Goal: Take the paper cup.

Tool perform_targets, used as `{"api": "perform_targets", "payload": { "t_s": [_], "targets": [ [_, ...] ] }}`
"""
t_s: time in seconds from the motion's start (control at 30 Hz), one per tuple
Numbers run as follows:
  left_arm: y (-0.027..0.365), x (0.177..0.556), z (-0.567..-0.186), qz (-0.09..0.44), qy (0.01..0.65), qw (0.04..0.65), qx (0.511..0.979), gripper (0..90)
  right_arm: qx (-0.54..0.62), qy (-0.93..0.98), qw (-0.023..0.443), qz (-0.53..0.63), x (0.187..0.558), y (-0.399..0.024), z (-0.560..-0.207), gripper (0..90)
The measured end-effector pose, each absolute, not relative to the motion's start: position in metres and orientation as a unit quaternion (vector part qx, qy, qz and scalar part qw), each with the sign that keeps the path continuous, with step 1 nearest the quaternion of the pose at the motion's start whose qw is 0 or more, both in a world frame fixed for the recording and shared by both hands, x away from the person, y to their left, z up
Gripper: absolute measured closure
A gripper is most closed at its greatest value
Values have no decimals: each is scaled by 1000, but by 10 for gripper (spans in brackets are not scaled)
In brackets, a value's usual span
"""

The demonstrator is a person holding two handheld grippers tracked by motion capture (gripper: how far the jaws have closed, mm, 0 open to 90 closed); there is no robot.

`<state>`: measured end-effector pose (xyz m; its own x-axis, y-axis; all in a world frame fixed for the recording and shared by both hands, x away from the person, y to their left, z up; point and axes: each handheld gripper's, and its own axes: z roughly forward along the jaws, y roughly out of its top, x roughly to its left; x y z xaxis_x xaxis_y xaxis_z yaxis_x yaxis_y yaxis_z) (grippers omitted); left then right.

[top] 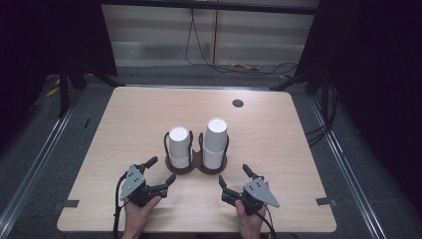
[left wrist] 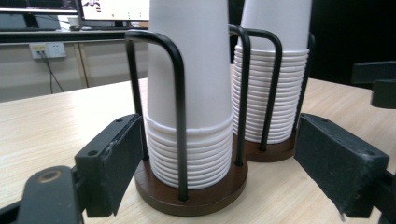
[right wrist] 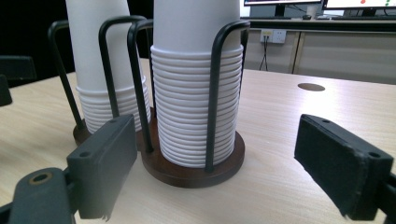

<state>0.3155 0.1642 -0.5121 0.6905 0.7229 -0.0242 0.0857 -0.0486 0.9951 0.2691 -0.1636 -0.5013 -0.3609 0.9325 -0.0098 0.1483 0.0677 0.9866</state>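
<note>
White paper cup stacks, left stack (top: 179, 147) and right stack (top: 215, 142), upside down in wire holder (top: 196, 167) mid counter (top: 124, 124). Left gripper (top: 160, 171) and right gripper (top: 233, 179) low, just in front of holder, fingers spread wide, holding nothing, touching nothing.

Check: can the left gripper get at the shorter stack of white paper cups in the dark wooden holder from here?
Probably yes. The left gripper is open, facing the shorter stack of white paper cups; bare table lies between, though black wire hoops flank the stack.
</note>
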Motion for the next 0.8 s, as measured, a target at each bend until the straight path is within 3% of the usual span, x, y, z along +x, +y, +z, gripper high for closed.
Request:
{"api": "perform_targets", "payload": {
  "t_s": [0.23, 0.37, 0.8],
  "targets": [
    [163, 316, -512, 261, 296, 616, 682, 159, 416, 649, 355, 528, 272, -162, -501, 128],
    [165, 317, -511, 243, 315, 619, 677, 164, 422, 635, 378, 525, 268, -160, -501, 127],
    [166, 320, -496, 216, 309, 628, 681, 162, 424, 629, 379, 530, 267, -162, -501, 128]
  ]
}}
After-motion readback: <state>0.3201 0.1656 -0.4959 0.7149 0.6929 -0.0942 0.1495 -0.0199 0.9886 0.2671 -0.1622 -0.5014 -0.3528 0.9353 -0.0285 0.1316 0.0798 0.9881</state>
